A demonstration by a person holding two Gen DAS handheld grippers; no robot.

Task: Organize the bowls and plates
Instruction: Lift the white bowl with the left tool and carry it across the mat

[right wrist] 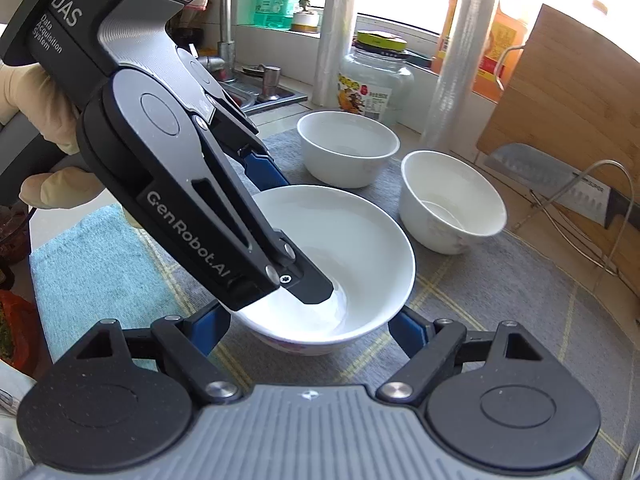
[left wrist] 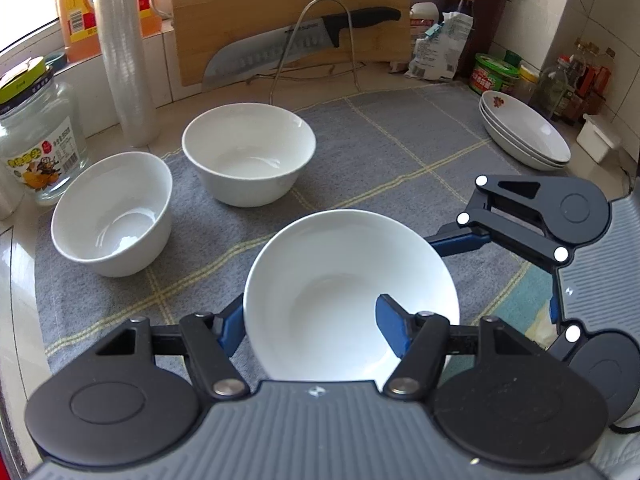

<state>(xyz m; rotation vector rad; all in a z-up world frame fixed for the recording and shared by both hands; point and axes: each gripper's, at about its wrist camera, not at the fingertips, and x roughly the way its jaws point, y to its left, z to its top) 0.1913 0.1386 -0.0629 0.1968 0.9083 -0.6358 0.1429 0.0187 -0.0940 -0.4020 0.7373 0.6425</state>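
Sunlit window sill [right wrist: 360, 20] above white-tiled wall [left wrist: 600, 20].

the left gripper [left wrist: 310, 324] is clamped on the rim of the shallow bowl [left wrist: 344, 280], one finger inside, one outside, angled downward. the right gripper [right wrist: 310, 328] straddles the same bowl, its jaws apart beside the bowl's walls.
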